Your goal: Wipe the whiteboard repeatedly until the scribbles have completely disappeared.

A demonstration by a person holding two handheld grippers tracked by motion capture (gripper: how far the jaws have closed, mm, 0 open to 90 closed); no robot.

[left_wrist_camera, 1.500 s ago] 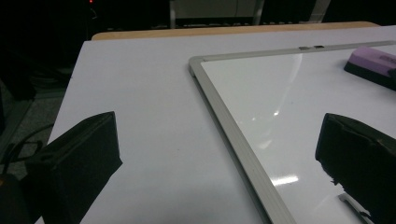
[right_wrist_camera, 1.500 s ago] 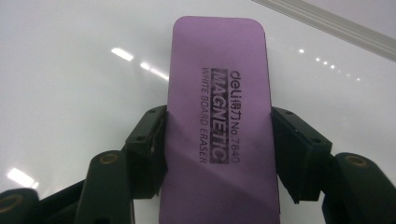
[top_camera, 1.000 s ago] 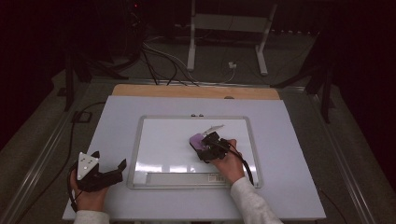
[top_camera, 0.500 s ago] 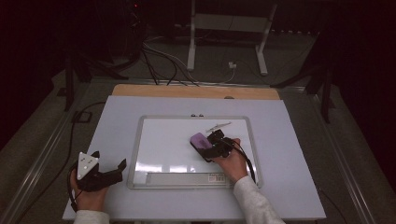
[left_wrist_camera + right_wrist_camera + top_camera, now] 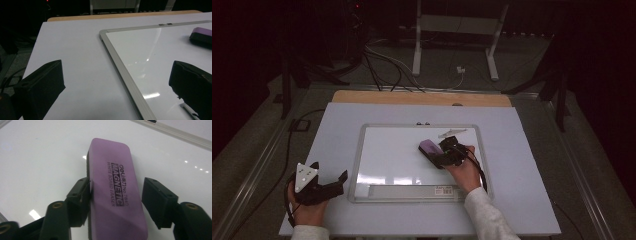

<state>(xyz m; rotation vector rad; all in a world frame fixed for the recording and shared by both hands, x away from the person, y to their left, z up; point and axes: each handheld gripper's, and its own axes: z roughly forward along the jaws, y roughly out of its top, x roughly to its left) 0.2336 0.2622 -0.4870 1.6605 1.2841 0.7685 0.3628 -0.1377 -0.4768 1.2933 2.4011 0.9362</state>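
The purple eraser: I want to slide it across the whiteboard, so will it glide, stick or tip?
The purple eraser lies flat and low on the whiteboard, so it probably won't tip or roll. Its label reads magnetic, so it may cling and drag somewhat. The top looks smooth and rounded; the right gripper, with one jaw touching its side and the other apart, might slip off.

The eraser has a purple top printed with dark lettering and a black underside. The whiteboard is glossy white inside a silver-grey frame, with a grey strip along its near edge. The tabletop is pale lavender-white, showing a tan wooden band at its far edge. Both tongs are black; a grey three-cornered plate tops the left.
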